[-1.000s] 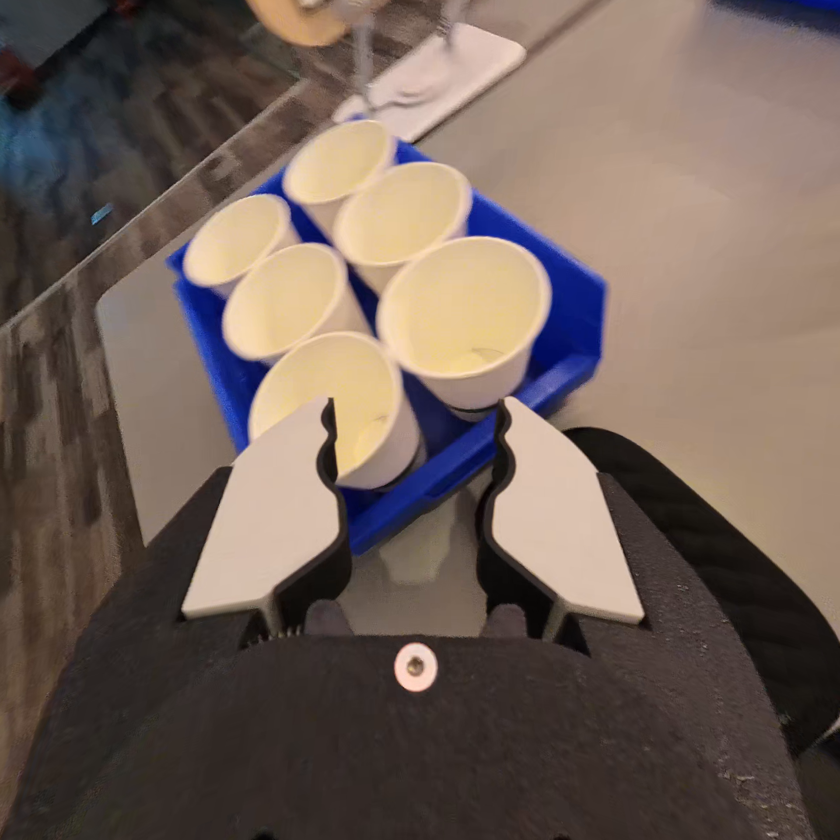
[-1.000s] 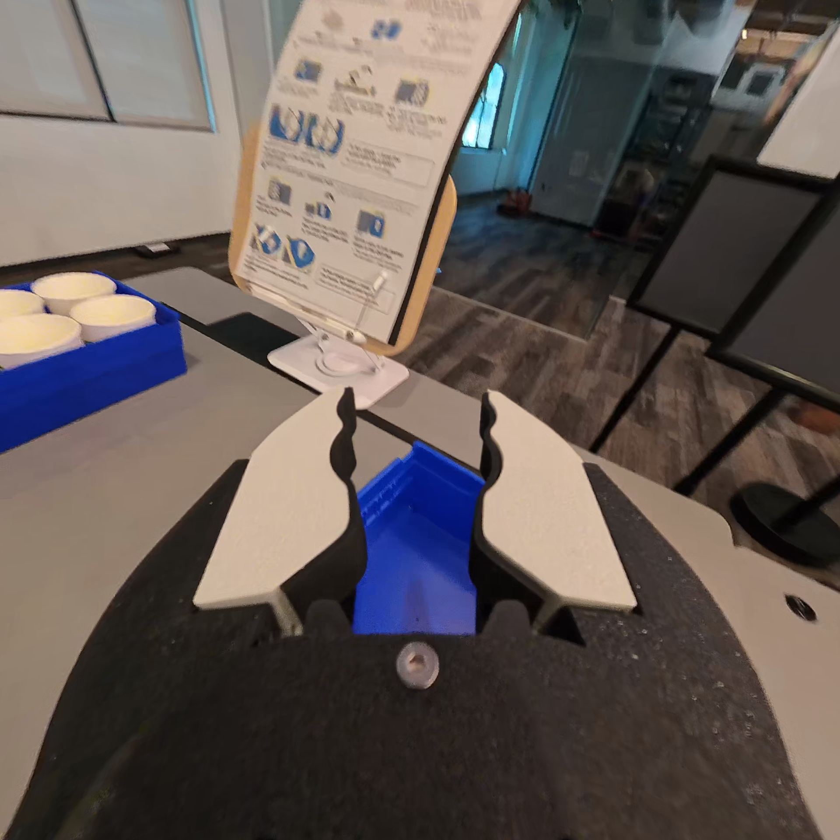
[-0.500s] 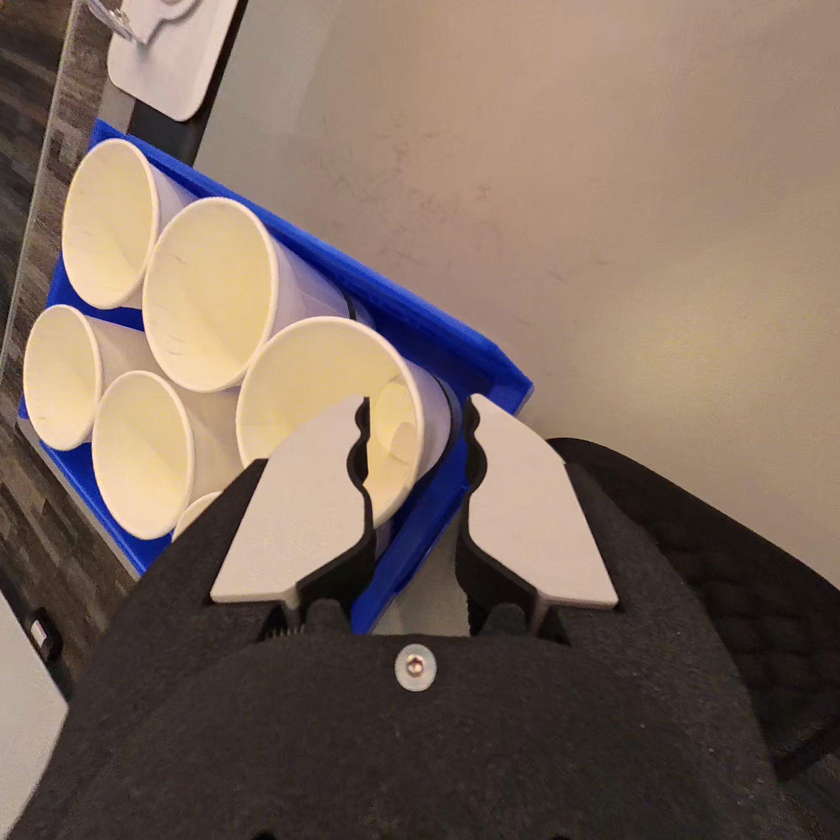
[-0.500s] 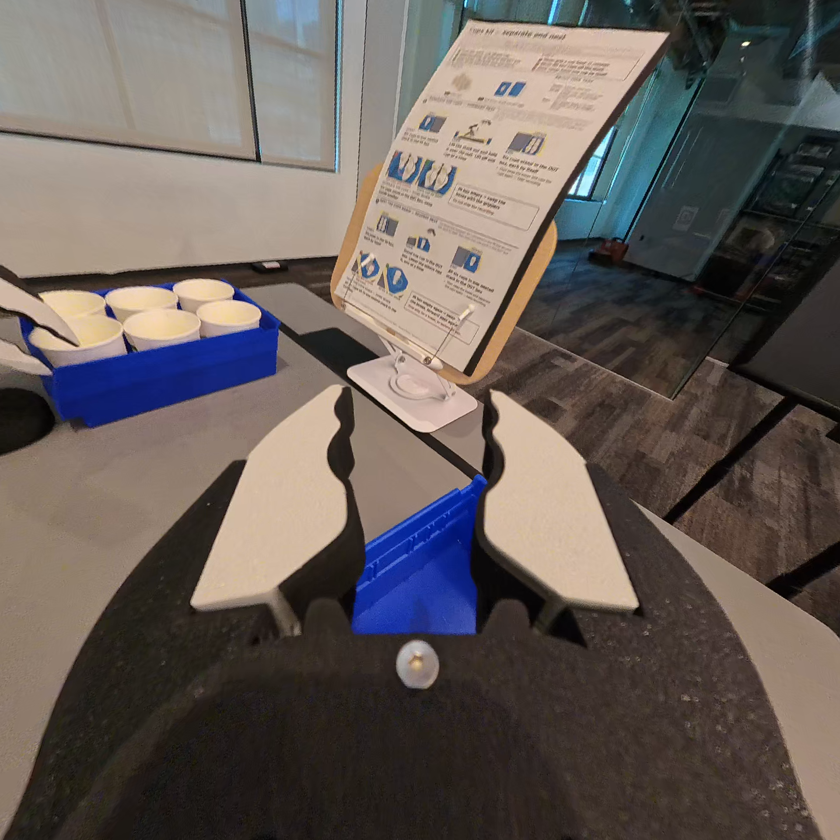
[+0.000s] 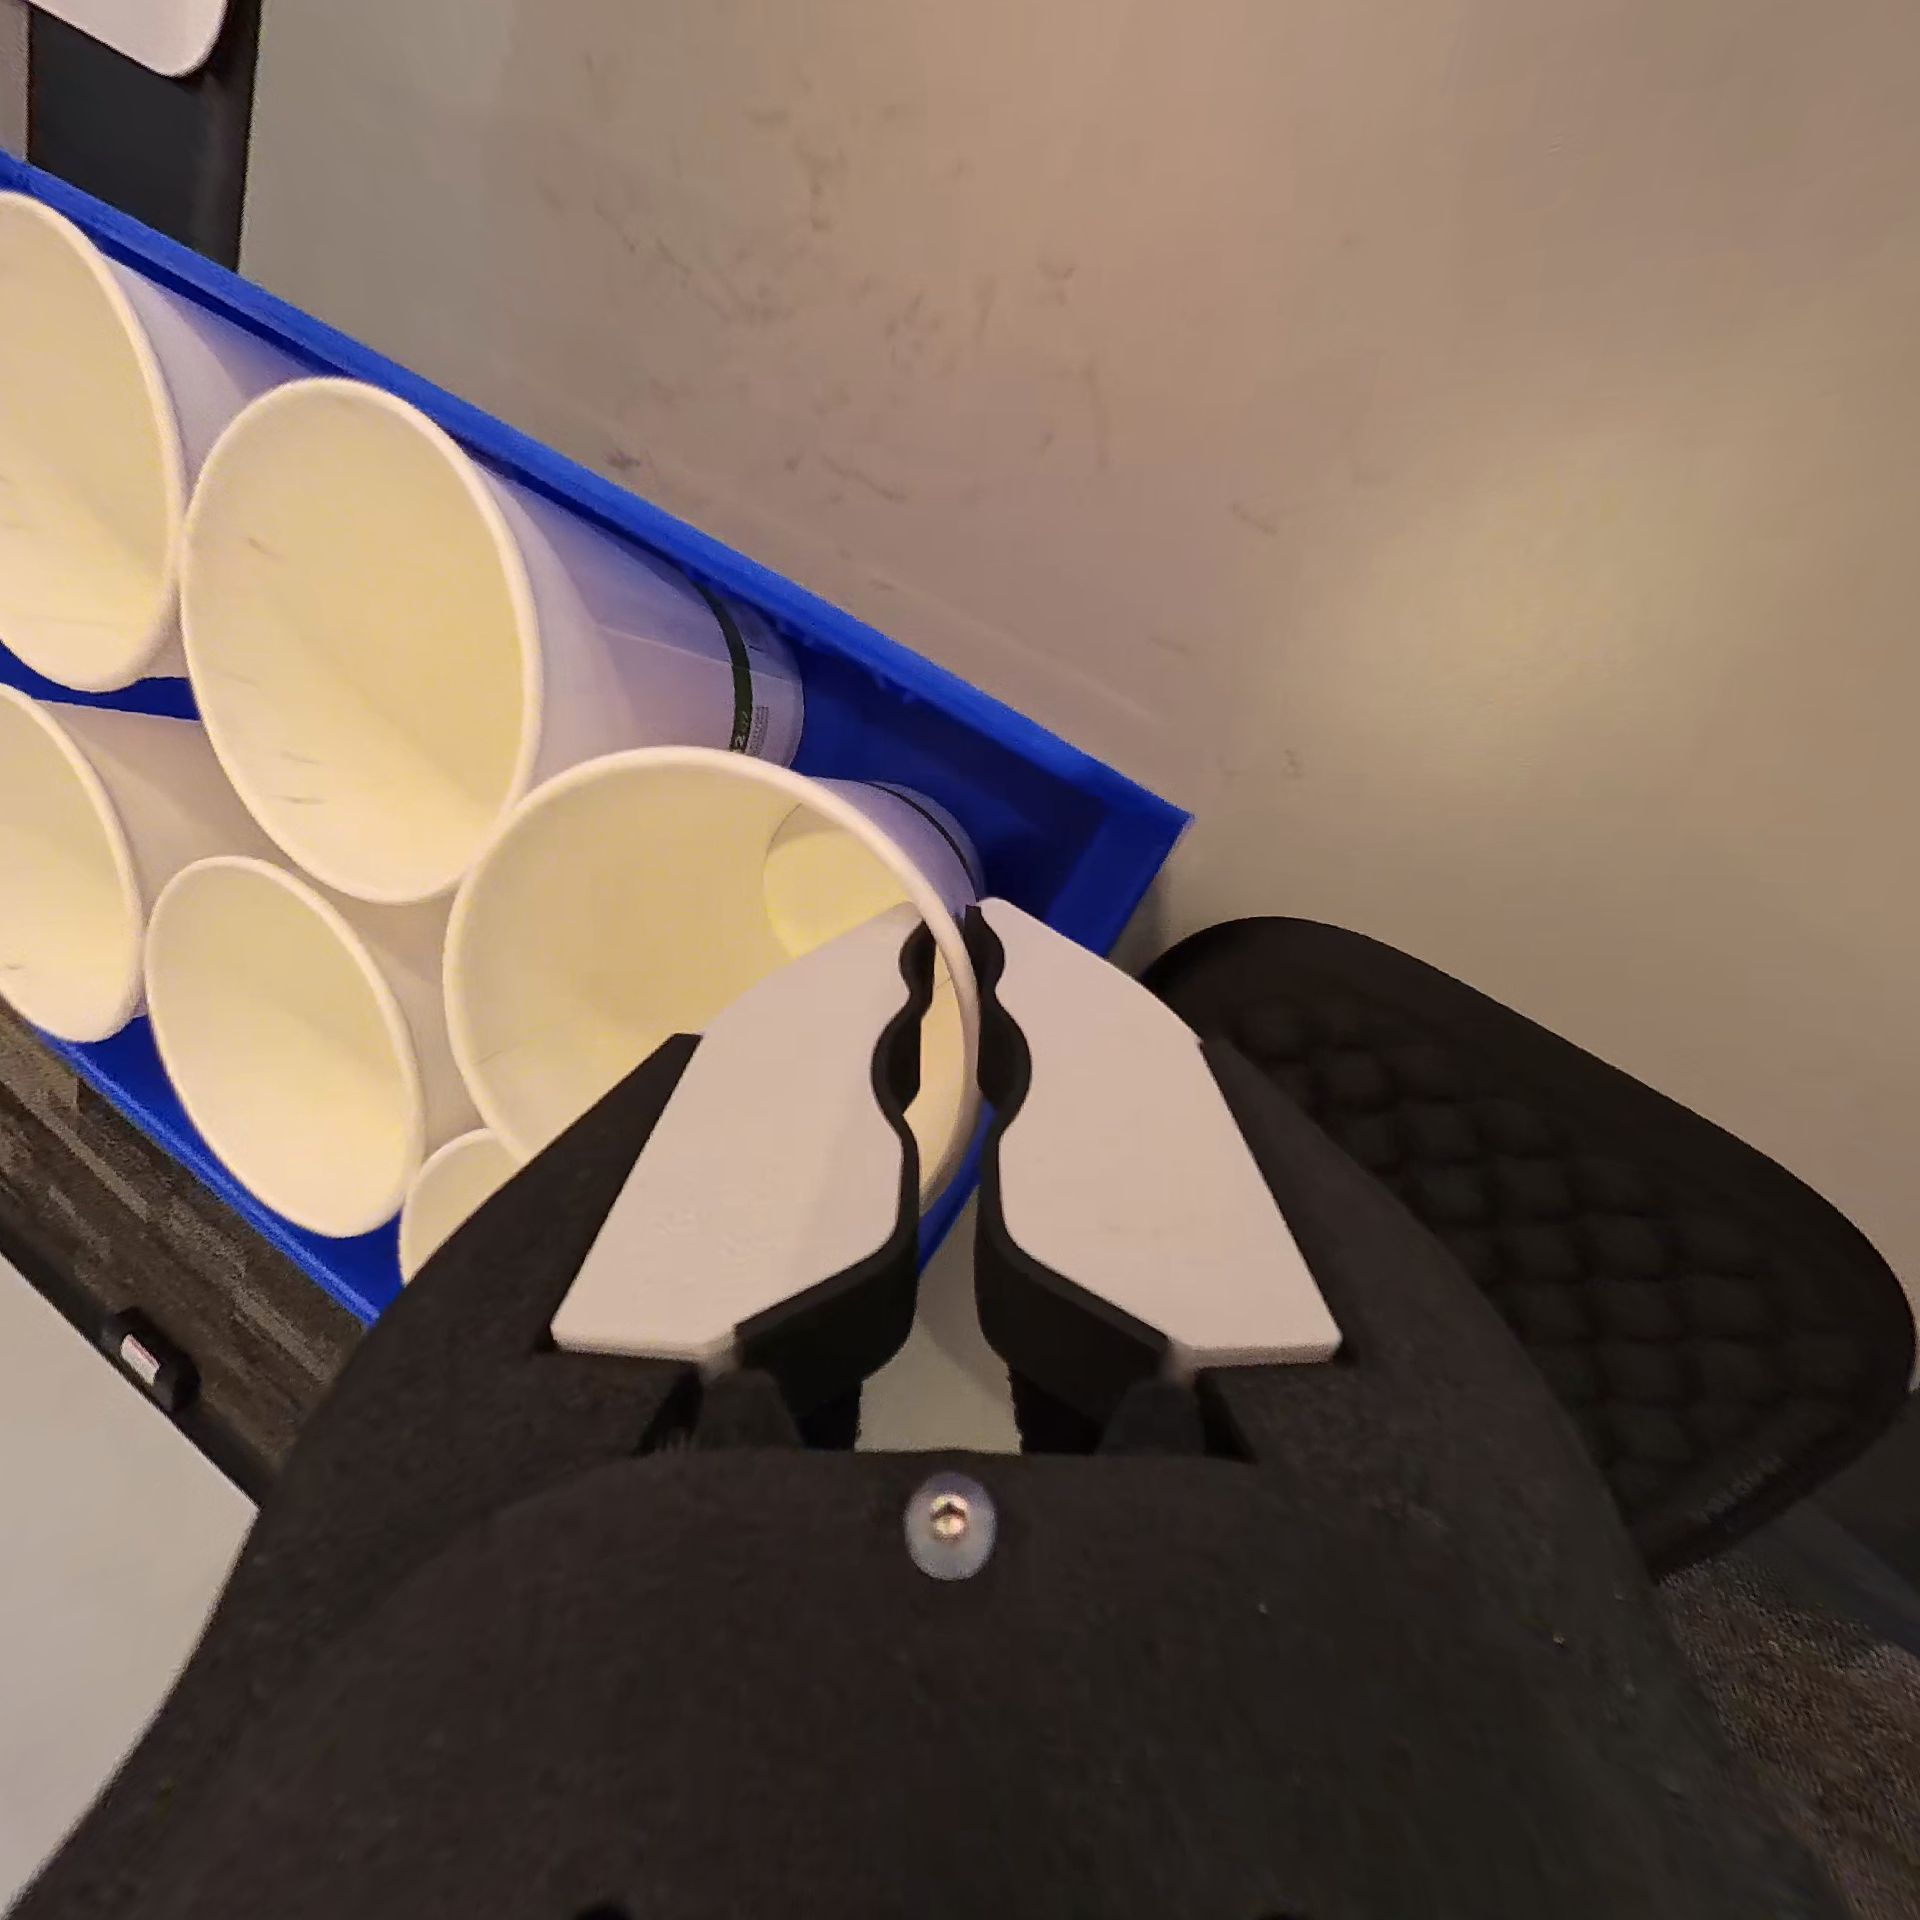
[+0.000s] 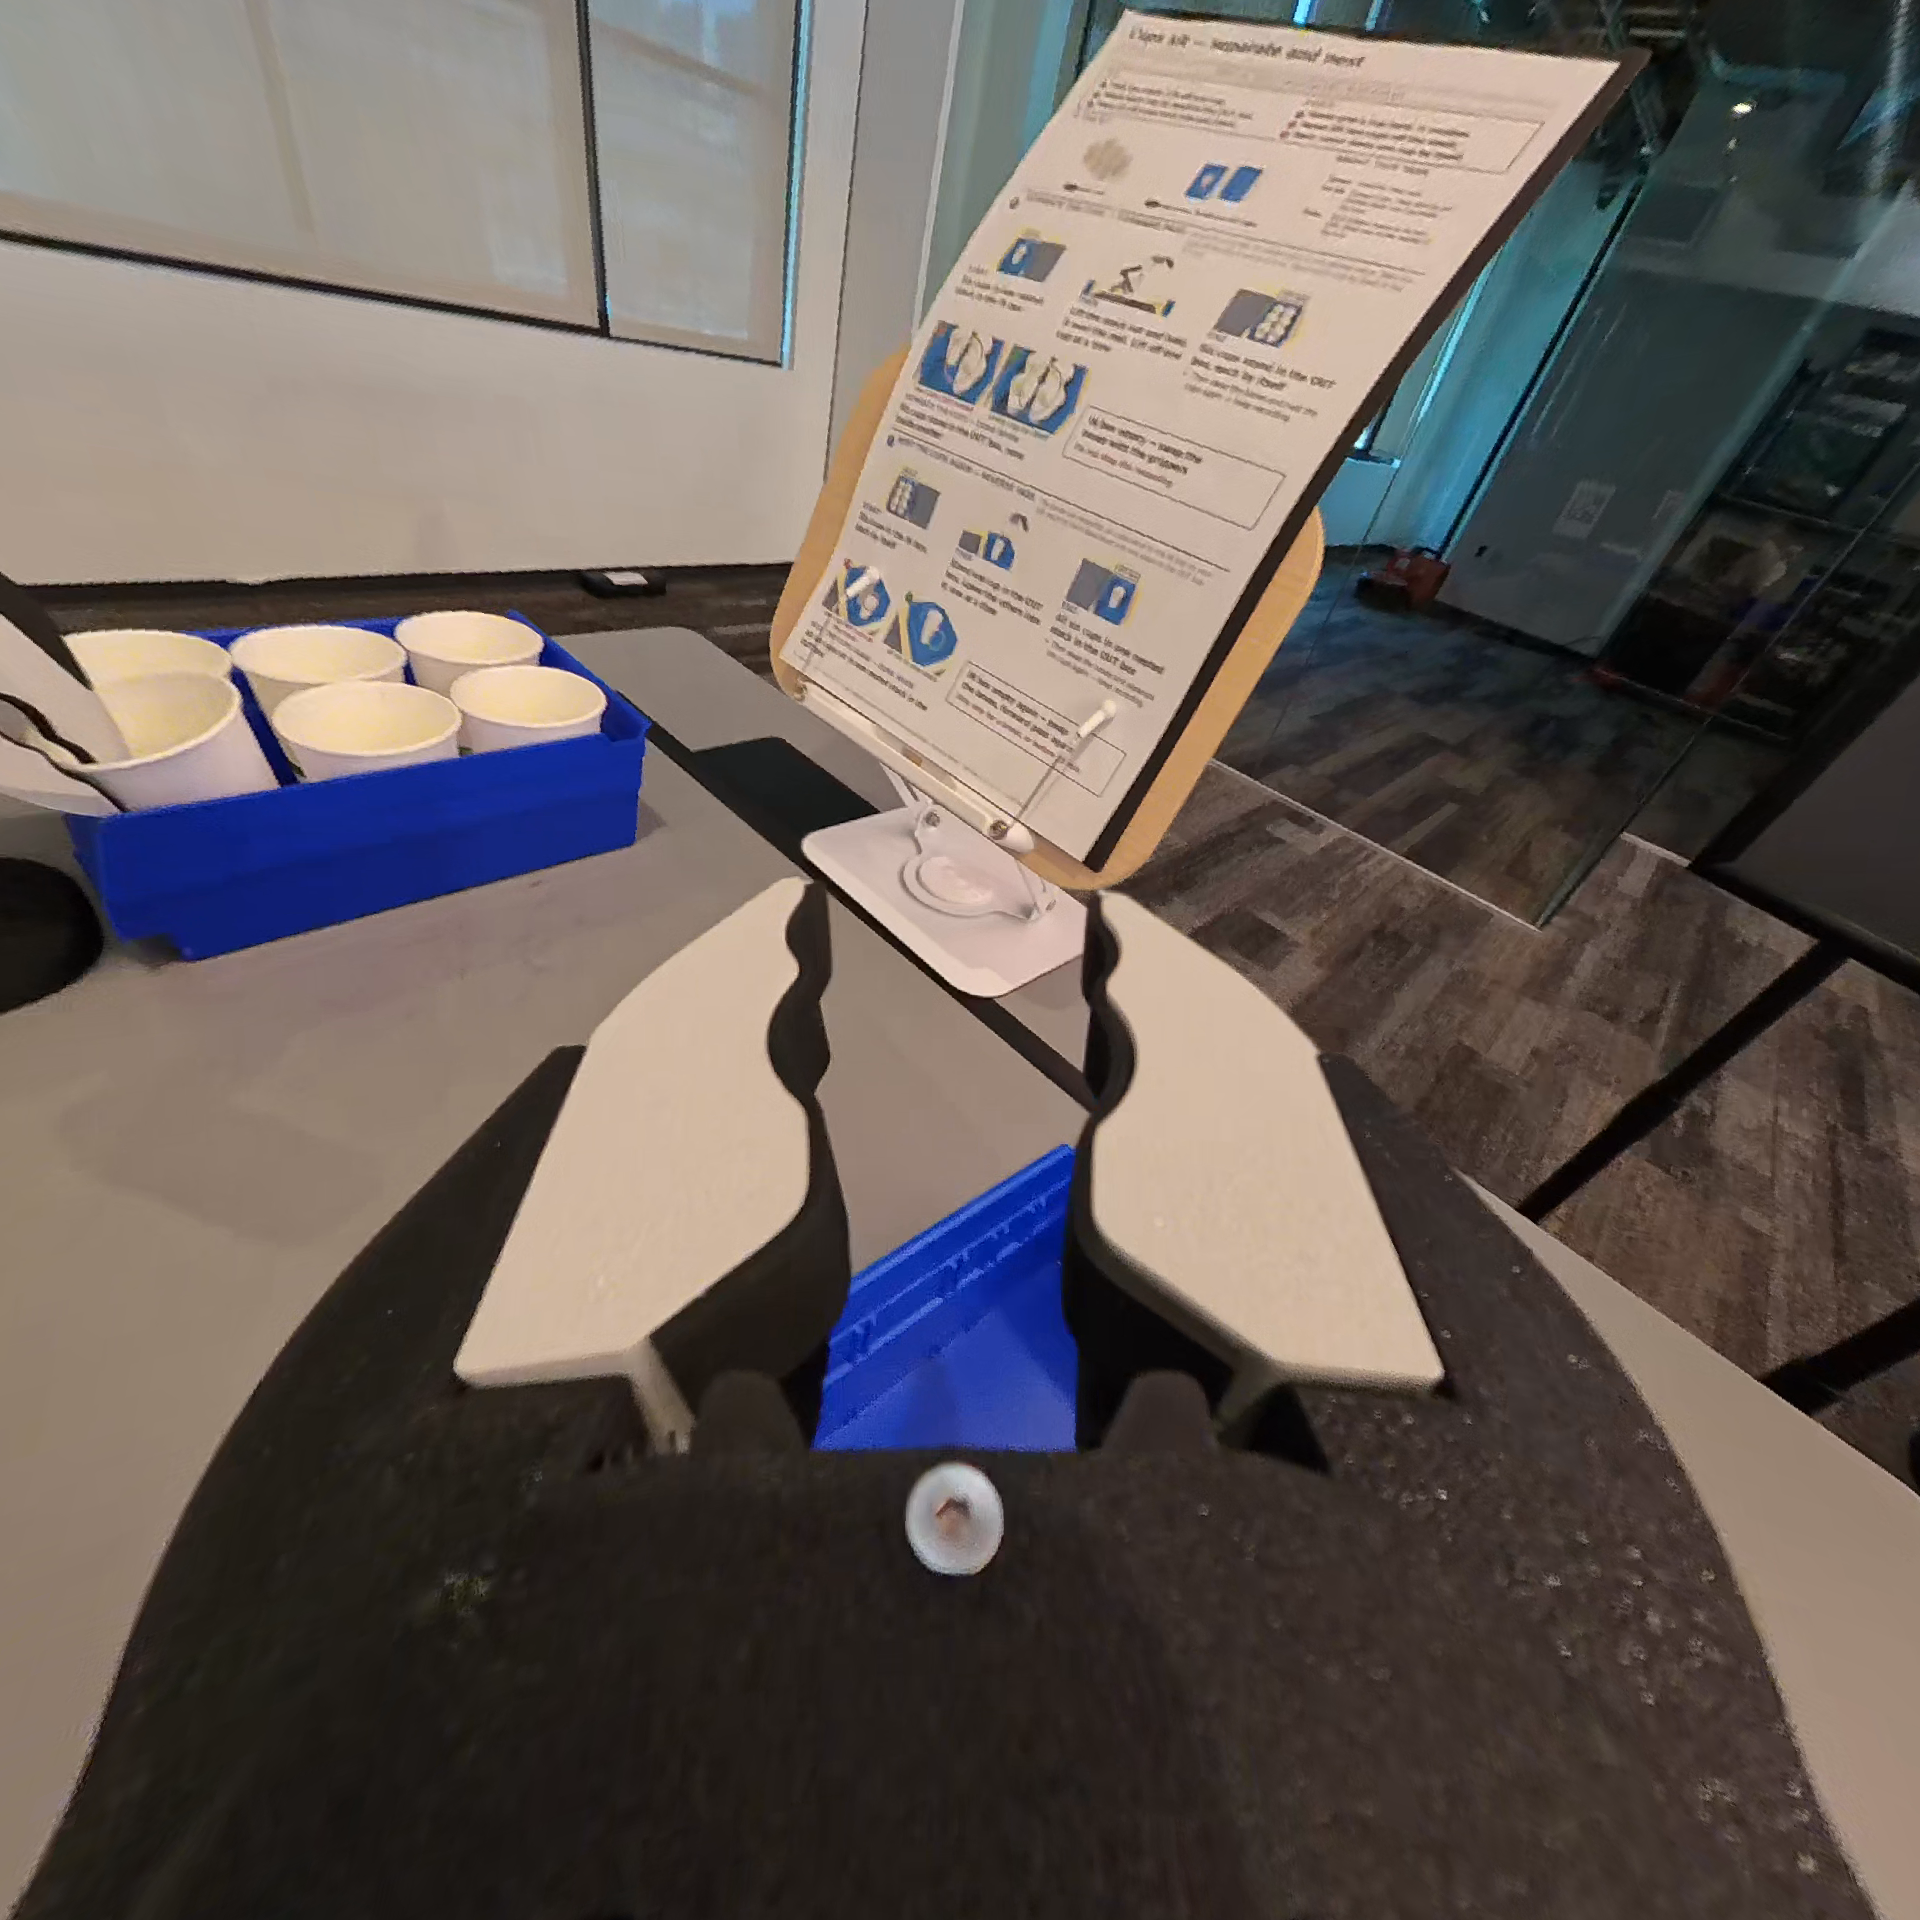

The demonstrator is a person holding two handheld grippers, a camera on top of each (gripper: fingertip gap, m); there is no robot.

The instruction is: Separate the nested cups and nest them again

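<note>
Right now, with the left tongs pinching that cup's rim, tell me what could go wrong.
1. The left tongs pinch only the thin wall of the cup; the paper may crease or slip on lifting.
2. This cup touches its neighbours in the crowded bin; pulling it out could tip or drag them.
3. The right tongs hang open above the other bin, away from the cup, so nothing steadies the first bin.

Grey table (image 6: 260, 1091) near; dark wood-pattern floor (image 6: 1455, 997) beyond on the right. White wall (image 6: 312, 468) far left, under large windows (image 6: 364, 135). Glass partitions (image 6: 1714, 468) far right (teal-tinted, reflective).
</note>
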